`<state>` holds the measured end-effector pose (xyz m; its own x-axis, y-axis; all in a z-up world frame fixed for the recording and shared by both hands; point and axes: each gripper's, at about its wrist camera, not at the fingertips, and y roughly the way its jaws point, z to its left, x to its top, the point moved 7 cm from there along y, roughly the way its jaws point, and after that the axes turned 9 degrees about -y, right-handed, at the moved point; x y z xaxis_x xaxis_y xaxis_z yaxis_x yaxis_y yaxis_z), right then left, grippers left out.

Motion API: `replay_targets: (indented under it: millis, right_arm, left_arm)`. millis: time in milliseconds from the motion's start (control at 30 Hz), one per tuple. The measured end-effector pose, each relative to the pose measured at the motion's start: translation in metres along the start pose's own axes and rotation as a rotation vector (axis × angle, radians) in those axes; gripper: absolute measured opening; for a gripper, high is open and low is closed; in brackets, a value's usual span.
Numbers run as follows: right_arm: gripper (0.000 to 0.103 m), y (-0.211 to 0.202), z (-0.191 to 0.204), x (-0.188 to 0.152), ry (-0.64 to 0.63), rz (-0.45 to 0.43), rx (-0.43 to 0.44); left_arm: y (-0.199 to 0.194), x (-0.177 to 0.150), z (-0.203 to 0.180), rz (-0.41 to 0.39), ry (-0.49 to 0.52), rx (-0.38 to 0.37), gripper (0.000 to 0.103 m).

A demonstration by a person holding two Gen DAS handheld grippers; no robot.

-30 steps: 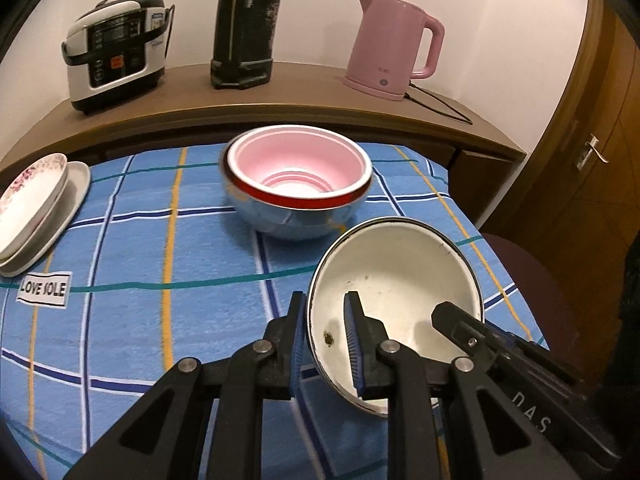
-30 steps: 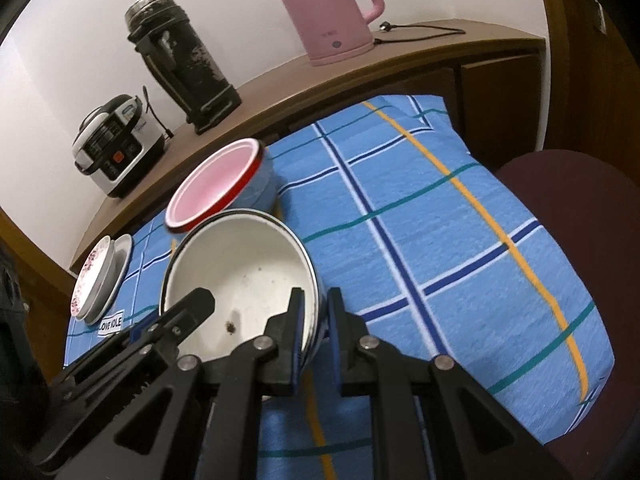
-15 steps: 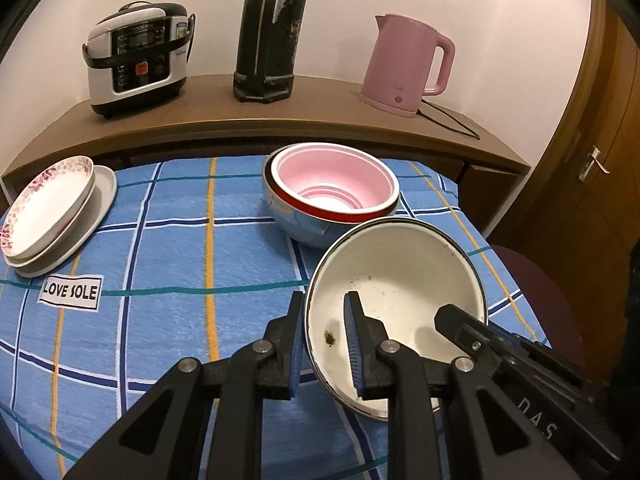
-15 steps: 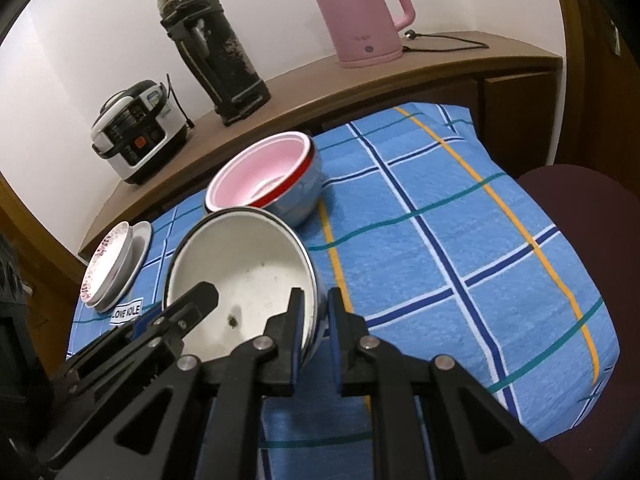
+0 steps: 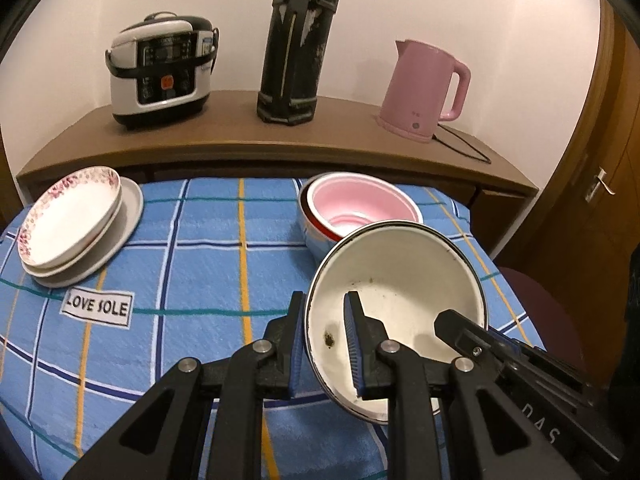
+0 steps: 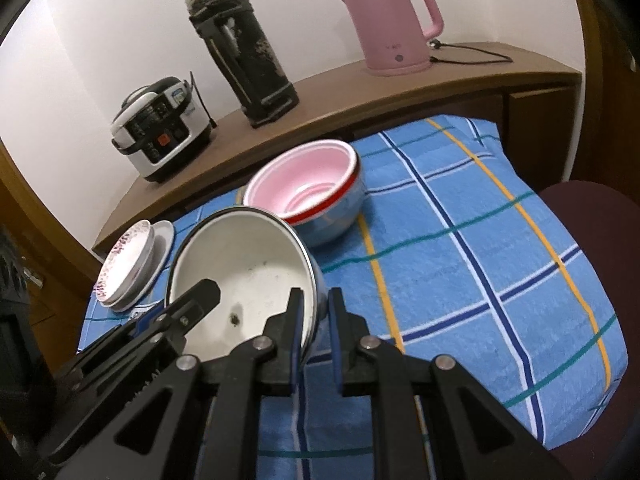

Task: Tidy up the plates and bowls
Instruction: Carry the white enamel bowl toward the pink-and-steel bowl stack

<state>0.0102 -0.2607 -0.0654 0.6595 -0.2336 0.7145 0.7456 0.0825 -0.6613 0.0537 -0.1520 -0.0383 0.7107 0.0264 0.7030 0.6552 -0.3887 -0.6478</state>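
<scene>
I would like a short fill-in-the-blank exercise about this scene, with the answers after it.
1. Both hand-held grippers grip the rim of the white ____.
2. The kettle on the shelf is ____.
3. The plates lie at the cloth's ____ side in the left wrist view.
4. The pink bowl sits inside a ____ bowl.

Answers: bowl; pink; left; blue

The right gripper (image 6: 315,330) pinches the rim of a white bowl (image 6: 240,276), one finger inside and one outside. The left gripper (image 6: 176,320) holds the bowl's other side, though its tips are hard to see. The bowl looks lifted off the blue checked cloth (image 6: 460,248). Just behind the white bowl sits a pink bowl (image 6: 308,188) inside a shiny one. Left of the white bowl is a stack of plates (image 6: 128,268). Far behind it stands a pink kettle (image 6: 392,24).
</scene>
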Motion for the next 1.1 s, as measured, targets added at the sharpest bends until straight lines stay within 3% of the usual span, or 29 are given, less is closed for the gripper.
replay_targets:
  millis: [1100]
  right_arm:
    - [0.013,-0.004,-0.007,0.078,-0.036,-0.144,-0.034]
  left_arm:
    - [0.022,0.067,-0.026,-0.067,0.023,-0.006,0.021]
